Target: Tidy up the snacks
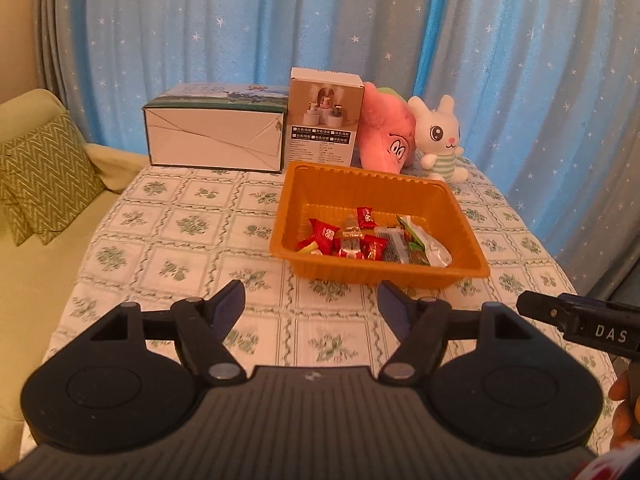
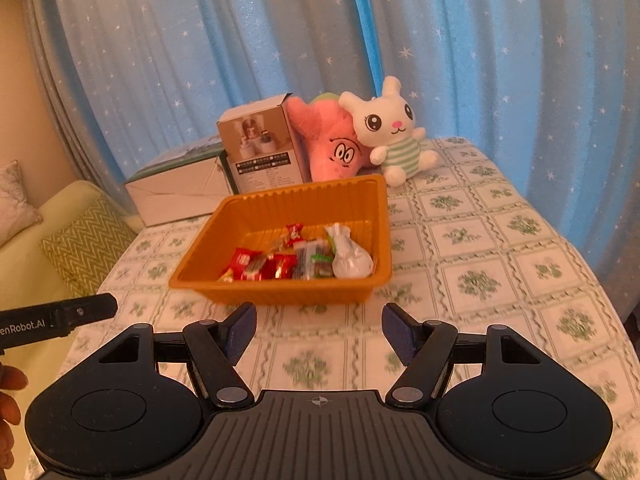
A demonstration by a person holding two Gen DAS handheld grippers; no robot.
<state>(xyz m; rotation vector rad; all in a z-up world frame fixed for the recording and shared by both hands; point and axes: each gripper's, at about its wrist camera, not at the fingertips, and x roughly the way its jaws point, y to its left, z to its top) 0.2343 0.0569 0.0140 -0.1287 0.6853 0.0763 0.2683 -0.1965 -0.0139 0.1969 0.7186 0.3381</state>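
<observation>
Both jaws stood wide, empty: left gripper (image 1: pixel 312 300) and right gripper (image 2: pixel 319 326) just short of the orange tray (image 1: pixel 472 240) on the counter (image 1: pixel 192 216). Snacks (image 1: pixel 360 238) all lay inside the tray, none loose beside it. Judged near done; any regrouping means reaching over the near rim without tipping the tray.

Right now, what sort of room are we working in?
Most likely a home living room. A table under a floral cloth stands by a green sofa with a cushion, blue starry curtains hang behind, and a plush rabbit sits near the orange snack tray.
</observation>
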